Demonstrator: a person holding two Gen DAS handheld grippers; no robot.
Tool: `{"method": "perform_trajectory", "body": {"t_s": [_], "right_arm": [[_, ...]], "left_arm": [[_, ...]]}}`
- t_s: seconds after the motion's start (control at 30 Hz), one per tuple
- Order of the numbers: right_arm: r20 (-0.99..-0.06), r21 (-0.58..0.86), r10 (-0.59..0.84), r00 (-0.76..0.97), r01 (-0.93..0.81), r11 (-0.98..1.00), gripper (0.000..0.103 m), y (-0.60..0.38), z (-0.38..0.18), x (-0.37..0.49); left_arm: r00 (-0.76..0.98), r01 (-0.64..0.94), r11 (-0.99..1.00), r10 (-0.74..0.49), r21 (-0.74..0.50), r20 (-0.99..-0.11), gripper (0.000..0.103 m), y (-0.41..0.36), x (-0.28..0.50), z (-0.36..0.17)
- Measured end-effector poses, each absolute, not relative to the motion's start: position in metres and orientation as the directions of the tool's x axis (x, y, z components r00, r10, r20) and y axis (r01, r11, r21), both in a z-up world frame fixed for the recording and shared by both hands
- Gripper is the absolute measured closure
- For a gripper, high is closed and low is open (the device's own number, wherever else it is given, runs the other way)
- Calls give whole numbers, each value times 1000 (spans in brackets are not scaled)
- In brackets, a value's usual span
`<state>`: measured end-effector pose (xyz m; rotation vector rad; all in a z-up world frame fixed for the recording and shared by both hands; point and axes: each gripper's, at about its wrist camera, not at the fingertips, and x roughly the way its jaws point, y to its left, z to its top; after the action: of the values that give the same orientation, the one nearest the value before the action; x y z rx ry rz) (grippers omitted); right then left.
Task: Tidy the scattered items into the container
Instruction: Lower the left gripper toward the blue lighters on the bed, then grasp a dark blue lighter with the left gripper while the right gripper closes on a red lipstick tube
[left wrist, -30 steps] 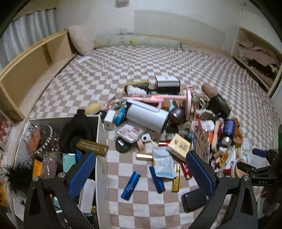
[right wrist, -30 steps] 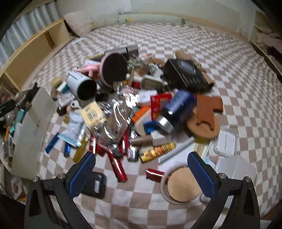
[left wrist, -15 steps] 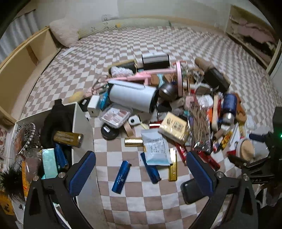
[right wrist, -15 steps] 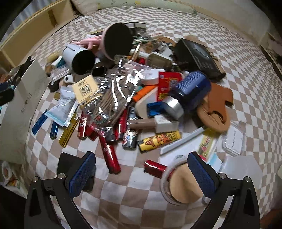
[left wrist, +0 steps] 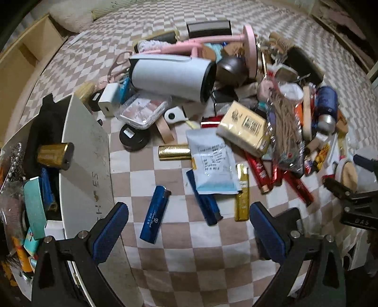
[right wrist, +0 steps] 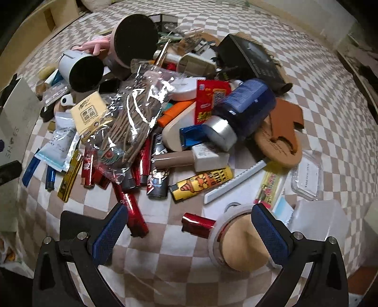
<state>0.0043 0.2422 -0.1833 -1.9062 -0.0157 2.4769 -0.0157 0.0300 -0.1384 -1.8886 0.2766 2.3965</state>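
With both tools empty and spread wide, the left tool [left wrist: 189,232] hovers over the blue lighter [left wrist: 155,213] at twelve o'clock, seemingly about to descend and pinch it for the box [left wrist: 82,170].

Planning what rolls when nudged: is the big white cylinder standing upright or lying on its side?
On its side. The white cylinder lies lengthwise across the pile, its dark round end facing sideways rather than up.

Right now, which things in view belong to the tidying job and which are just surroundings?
Job:
white box
blue lighter
gold lighter
red lighter
white tumbler

Surroundings:
checkered sheet
pillow
wooden shelf
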Motion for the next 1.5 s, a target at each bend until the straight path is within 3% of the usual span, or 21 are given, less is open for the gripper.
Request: {"method": "perform_trajectory", "body": {"t_s": [0.3, 0.47, 0.57, 0.63, 0.67, 1.0, 1.17, 1.23, 1.47, 1.5], "right_arm": [[-966, 33, -49, -254, 70, -997, 0, 229, -186, 4], [-967, 93, -96, -237, 24, -995, 0, 235, -190, 5], [-969, 96, -101, -226, 36, -995, 0, 234, -194, 5], [-969, 101, -110, -222, 50, -994, 0, 233, -195, 7], [-968, 112, -121, -219, 56, -992, 0, 233, -196, 7], [-966, 127, -144, -215, 88, -988, 0, 234, -196, 10], [-964, 137, -153, -216, 84, -987, 0, 239, -194, 11], [-964, 141, -155, -216, 81, -987, 0, 242, -194, 11], [-966, 141, -156, -204, 86, -986, 0, 243, -194, 18], [-965, 140, -156, -208, 93, -986, 0, 240, -191, 19]], "left_arm": [[-137, -168, -984, -32, 55, -990, 0, 38, -17, -163], [-104, -170, -984, -39, 56, -994, 1, 45, -19, -173], [-97, -183, -980, -64, 81, -993, 3, 52, -19, -177], [-92, -197, -975, -83, 100, -992, 17, 56, -19, -181], [-85, -200, -975, -83, 99, -993, 18, 58, -19, -183], [-46, -180, -980, -78, 85, -996, 19, 67, -22, -194], [-41, -161, -982, -89, 94, -995, 37, 67, -24, -196], [-42, -165, -981, -100, 105, -994, 53, 68, -23, -197], [-16, -168, -981, -100, 101, -995, 55, 71, -19, -202], [-16, -171, -981, -90, 91, -996, 63, 72, -19, -202]]}}
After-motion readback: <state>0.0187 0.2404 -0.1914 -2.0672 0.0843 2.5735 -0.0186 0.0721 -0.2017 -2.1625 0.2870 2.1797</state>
